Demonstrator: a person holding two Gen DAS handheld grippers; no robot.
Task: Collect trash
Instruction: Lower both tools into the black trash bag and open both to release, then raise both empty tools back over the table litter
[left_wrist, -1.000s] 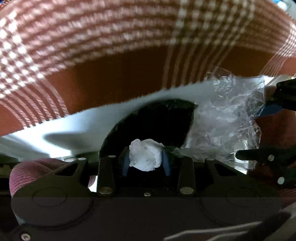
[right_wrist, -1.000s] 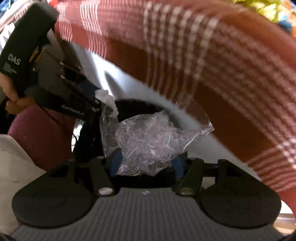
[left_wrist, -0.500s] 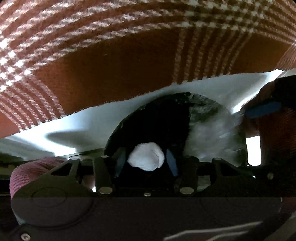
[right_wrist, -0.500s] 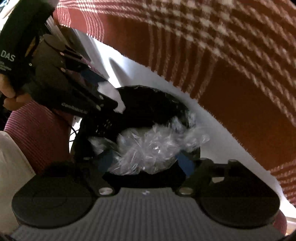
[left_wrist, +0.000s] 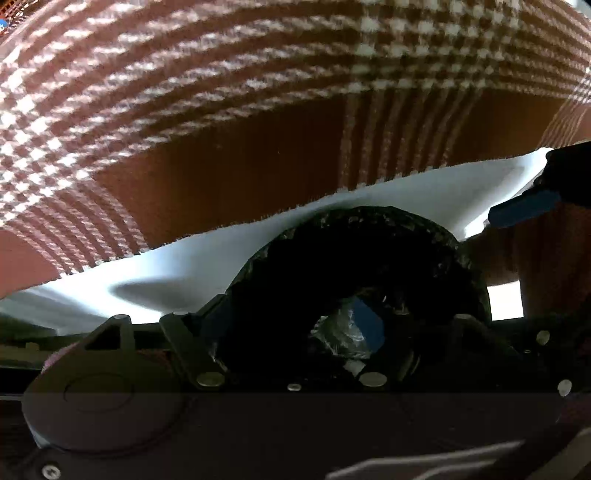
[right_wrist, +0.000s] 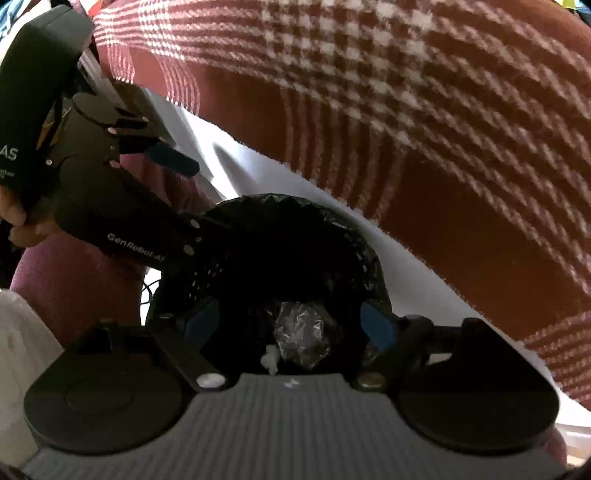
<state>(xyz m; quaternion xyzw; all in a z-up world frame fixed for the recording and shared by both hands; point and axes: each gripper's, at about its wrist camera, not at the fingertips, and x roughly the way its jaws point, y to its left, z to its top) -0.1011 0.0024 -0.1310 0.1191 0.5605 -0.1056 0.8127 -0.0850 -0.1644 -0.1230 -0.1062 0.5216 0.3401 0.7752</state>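
A bin lined with a black bag sits below both grippers, against a white surface. My left gripper is open over the bin's mouth with nothing between its fingers. My right gripper is open as well, blue pads spread wide over the black-lined bin. Crumpled clear plastic lies inside the bin, with a white tissue wad beside it. The left wrist view shows the same clear plastic down in the dark liner. The left gripper's fingers reach in from the upper left.
A red and white plaid cloth hangs over the white surface behind the bin. A person's hand and maroon sleeve hold the left gripper. The right gripper's blue pad shows at the right edge.
Both grippers lowered over the bin and opened. The white tissue wad left the left gripper and the clear plastic left the right one; both now lie in the bin.
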